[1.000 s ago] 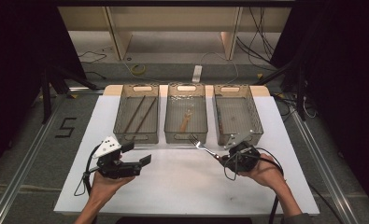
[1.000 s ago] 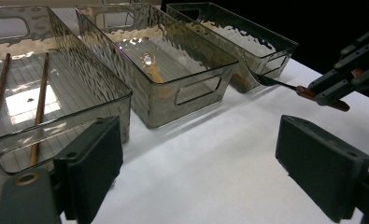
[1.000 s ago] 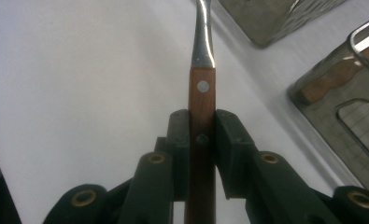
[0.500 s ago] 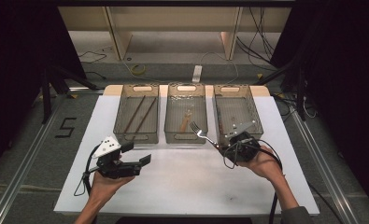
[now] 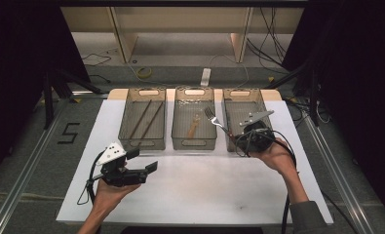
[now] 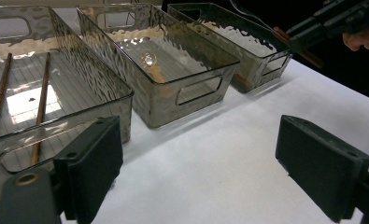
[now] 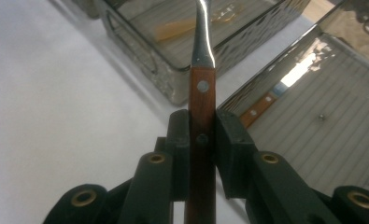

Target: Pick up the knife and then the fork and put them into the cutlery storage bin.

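Observation:
A fork with a metal head and wooden handle is held in my right gripper, whose jaws are shut on the handle. It hangs over the near end of the gap between the middle bin and the right bin, tines pointing far left. In the right gripper view my right gripper clamps the handle, and another wood-handled utensil lies in the right bin. My left gripper stands open and holds nothing, low over the white table in front of the left bin. Its pads are wide apart.
Two brown chopsticks lie in the left bin, and a wooden spoon in the middle bin. All three smoky plastic bins stand in a row at the far side of the white tabletop. Cables lie on the floor beyond.
My right gripper has carried the fork away from the person and slightly right, from the open table up to the near ends of the middle and right bins. The left gripper stayed put.

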Demonstrator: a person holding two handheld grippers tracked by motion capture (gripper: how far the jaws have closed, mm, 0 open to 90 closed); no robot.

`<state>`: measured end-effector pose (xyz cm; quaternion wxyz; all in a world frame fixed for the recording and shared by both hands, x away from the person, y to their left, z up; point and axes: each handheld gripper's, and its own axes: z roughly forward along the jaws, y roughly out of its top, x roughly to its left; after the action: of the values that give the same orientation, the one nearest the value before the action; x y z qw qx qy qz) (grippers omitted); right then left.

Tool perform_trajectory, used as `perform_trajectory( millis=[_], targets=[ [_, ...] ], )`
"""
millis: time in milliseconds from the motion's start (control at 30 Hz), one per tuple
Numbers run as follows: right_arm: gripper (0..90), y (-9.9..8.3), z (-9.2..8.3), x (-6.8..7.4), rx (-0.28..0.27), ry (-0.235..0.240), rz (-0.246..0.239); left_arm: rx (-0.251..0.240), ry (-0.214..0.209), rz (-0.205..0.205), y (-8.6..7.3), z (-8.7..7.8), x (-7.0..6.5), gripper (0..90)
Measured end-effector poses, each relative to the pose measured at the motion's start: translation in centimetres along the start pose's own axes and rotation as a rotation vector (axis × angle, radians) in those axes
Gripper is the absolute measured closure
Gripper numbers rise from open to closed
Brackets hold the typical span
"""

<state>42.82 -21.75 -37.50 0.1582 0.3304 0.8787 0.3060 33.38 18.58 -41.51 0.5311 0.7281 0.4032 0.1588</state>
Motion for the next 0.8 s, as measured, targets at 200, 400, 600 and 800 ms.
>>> perform_trajectory(
  millis=[200, 400, 600, 800],
  targets=[
    [77.0, 0.8, 0.1, -1.2, -0.007, -0.023, 0.033, -0.002, 0.0, 0.001, 0.0, 0.0, 0.0, 14.3],
    [77.0, 1.5, 0.6, -2.4, 0.001, -0.047, 0.068, -0.007, 0.002, 0.004, 0.0, 0.0, 0.1, 14.3],
    [77.0, 2.3, 0.8, -3.5, 0.005, -0.066, 0.098, -0.013, 0.004, -0.001, 0.0, -0.1, 0.0, 14.3],
    [77.0, 2.9, 0.9, -4.3, 0.004, -0.08, 0.122, -0.011, 0.005, 0.002, 0.0, -0.1, 0.0, 14.3]
  ],
)
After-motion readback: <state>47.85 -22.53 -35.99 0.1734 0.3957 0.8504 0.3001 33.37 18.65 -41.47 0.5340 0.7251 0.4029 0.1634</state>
